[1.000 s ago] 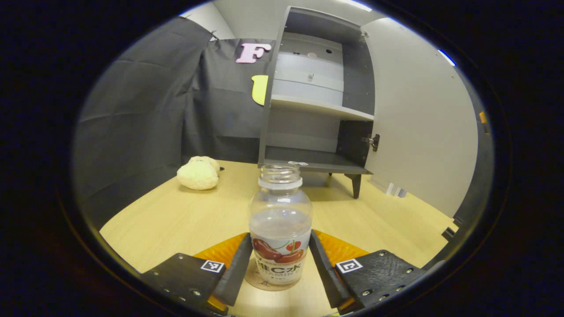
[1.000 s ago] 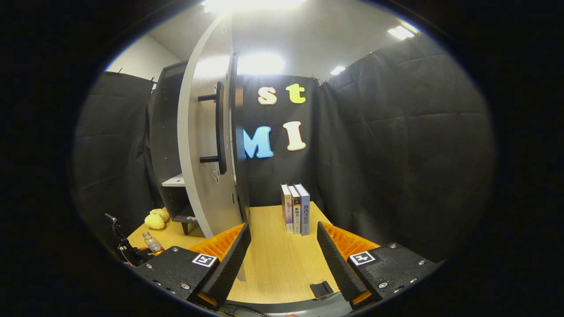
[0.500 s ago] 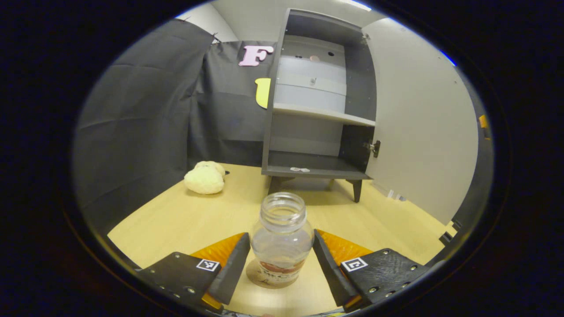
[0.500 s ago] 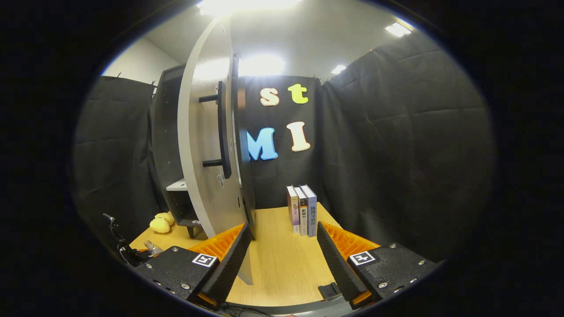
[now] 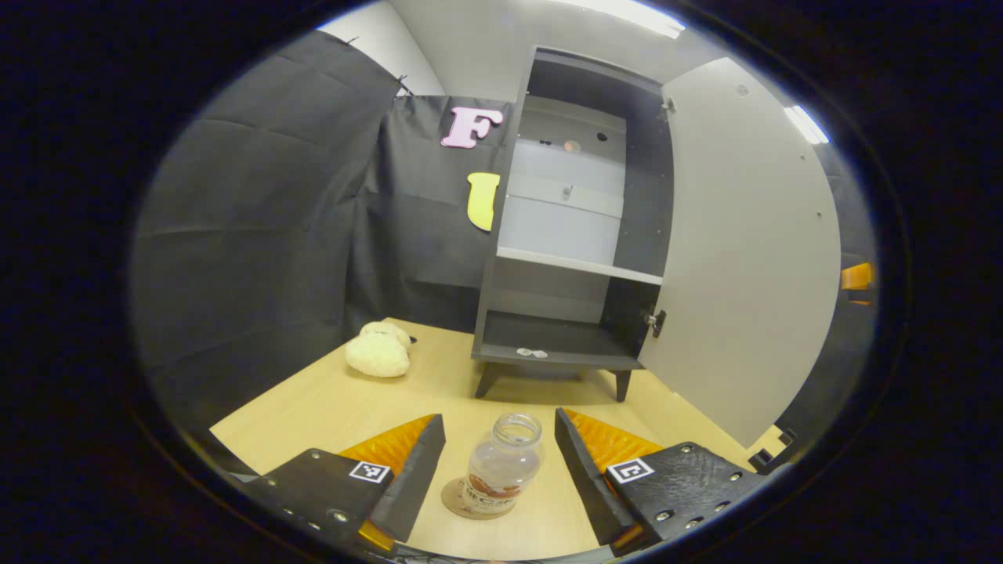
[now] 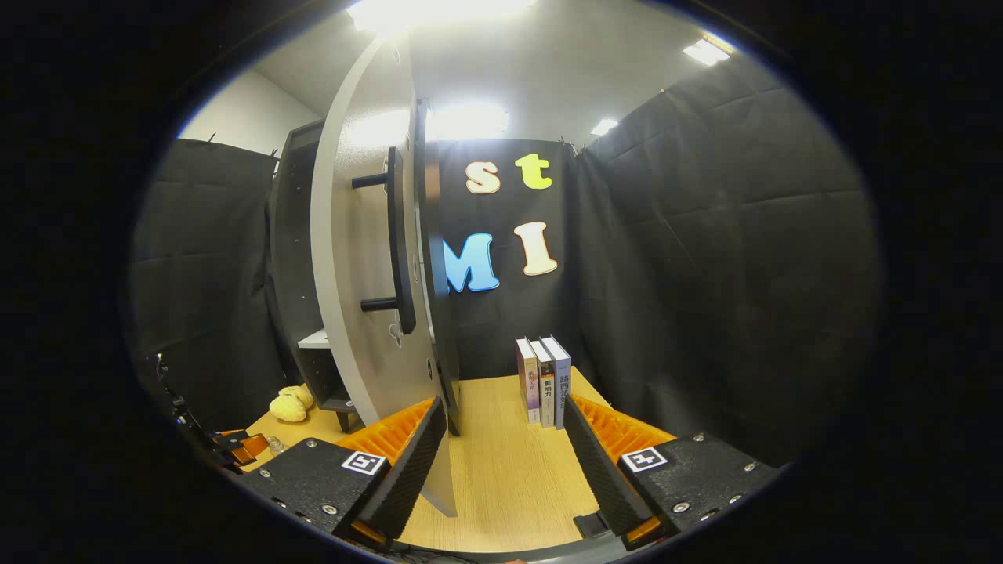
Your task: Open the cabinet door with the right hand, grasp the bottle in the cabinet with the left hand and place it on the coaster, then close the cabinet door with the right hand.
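The uncapped clear bottle (image 5: 504, 464) is standing upright on the round coaster (image 5: 456, 499), between the left gripper (image 5: 499, 462)'s spread jaws, touching neither. Ahead, the cabinet (image 5: 576, 227) is standing open, its shelves bare. The right gripper (image 6: 503, 446)'s jaws are gaping beside the cabinet door (image 6: 368, 258).

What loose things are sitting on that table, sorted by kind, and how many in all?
Books: 3
Bottle: 1
Coaster: 1
Plush toy: 1
Cabinet: 1
Total: 7
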The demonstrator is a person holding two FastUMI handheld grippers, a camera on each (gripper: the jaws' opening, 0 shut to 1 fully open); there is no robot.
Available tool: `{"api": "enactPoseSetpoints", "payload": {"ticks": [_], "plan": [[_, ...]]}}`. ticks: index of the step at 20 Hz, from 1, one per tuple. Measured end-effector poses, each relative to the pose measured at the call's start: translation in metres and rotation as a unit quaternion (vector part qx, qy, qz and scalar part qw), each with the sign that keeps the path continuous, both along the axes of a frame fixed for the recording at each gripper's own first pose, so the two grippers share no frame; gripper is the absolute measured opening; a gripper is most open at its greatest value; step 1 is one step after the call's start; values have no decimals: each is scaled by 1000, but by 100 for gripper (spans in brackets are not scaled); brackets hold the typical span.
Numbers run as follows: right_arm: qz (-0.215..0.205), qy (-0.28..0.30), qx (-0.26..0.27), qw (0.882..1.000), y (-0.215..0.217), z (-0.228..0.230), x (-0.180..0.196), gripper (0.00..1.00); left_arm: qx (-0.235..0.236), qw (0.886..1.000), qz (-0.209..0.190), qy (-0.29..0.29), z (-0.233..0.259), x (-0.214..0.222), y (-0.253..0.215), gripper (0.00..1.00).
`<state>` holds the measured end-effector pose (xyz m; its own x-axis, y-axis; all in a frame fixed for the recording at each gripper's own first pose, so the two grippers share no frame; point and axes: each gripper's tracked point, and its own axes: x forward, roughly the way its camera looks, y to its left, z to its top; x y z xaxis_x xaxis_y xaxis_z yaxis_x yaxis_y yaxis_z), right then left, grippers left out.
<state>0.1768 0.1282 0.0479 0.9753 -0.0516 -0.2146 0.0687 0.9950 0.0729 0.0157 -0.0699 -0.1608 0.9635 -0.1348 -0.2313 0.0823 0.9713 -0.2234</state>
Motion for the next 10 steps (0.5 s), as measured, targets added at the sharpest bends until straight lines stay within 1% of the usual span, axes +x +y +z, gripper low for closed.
{"api": "enactPoseSetpoints", "payload": {"ticks": [1,2,3,5,8,10], "plan": [[-1,-2,-1,1000,-1,1,2,94,-1,1000,2,-8,13,-2,3,84],[-2,-5,-2,1000,-1,2,3,94,-2,1000,5,-18,28,-5,7,84],[-4,-8,-2,1000,-2,3,5,94,-2,1000,8,-29,43,-6,11,82],[-10,-16,-3,1000,-5,7,8,94,9,999,13,-43,70,-11,24,87],[-24,-28,-4,999,-11,12,12,94,12,998,21,-64,107,-13,43,84],[-32,-36,-3,999,-13,16,16,94,19,997,34,-67,128,-13,57,83]]}}
